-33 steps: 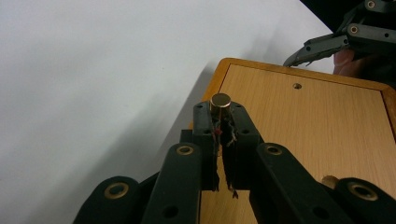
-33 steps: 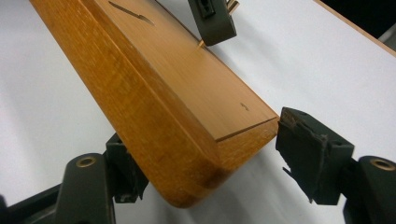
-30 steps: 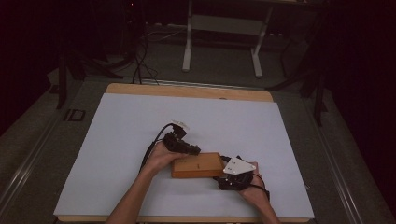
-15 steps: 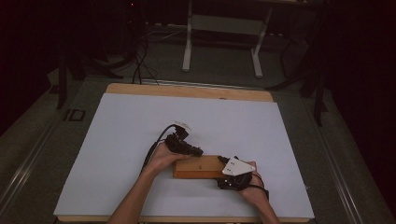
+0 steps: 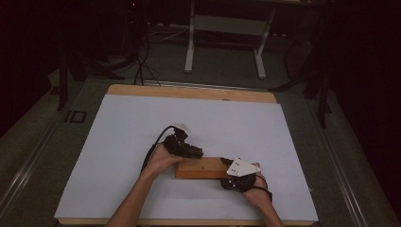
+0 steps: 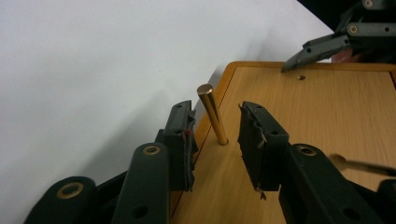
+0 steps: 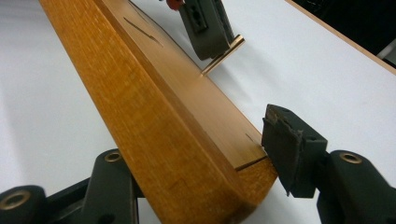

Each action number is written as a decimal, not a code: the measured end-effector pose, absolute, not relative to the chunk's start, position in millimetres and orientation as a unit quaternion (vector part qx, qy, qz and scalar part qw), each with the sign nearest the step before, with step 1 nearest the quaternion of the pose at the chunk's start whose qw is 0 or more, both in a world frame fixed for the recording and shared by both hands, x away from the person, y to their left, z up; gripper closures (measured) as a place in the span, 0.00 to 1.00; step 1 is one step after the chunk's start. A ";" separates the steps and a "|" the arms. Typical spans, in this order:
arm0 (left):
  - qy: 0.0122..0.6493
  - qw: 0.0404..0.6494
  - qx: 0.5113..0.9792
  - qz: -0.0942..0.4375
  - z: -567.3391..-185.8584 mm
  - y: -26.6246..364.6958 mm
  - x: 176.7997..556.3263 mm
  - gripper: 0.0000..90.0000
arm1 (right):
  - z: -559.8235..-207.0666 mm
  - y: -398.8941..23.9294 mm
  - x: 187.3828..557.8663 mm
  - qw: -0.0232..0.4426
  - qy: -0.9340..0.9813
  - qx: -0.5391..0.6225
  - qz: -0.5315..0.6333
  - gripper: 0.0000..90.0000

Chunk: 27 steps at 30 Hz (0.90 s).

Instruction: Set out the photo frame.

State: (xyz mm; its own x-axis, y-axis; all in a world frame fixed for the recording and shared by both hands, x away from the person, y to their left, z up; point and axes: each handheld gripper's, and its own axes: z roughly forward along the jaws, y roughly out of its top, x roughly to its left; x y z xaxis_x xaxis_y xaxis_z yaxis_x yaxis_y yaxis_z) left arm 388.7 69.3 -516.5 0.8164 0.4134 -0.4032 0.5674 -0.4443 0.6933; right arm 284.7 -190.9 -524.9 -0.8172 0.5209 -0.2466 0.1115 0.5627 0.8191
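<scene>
Left gripper (image 6: 215,140) spread around brass pin (image 6: 212,113), right gripper (image 7: 201,186) seemingly clamping wooden block (image 7: 177,121).

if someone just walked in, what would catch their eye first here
Probably the wooden block near the front of the white table, with a person's hands at either end. A brass pin stands tilted in the block's top, between the open jaws of the left gripper. The right gripper straddles the block's other end, one pad at its edge.

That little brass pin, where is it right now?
In the left gripper view the brass pin stands in the wooden block, near its left edge, between the open left claw.
</scene>
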 end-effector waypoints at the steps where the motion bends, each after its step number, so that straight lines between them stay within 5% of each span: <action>1: 0.290 0.441 0.845 -0.084 -515.5 70.4 387.2 0.71 | -524.9 -190.9 284.7 0.239 0.851 0.186 0.429 0.48; 27: 0.316 0.478 0.819 0.029 -503.3 127.7 336.8 0.69 | -524.3 -190.9 285.3 0.237 0.849 0.192 0.431 0.48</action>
State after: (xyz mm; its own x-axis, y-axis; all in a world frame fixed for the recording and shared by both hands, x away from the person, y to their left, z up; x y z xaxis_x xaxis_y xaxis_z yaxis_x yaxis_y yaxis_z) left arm 336.8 127.7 -503.3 0.7985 0.5451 -0.2555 0.4902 -0.3423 0.8016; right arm 285.3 -190.9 -524.3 -0.8145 0.5297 -0.2366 0.1218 0.5550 0.8229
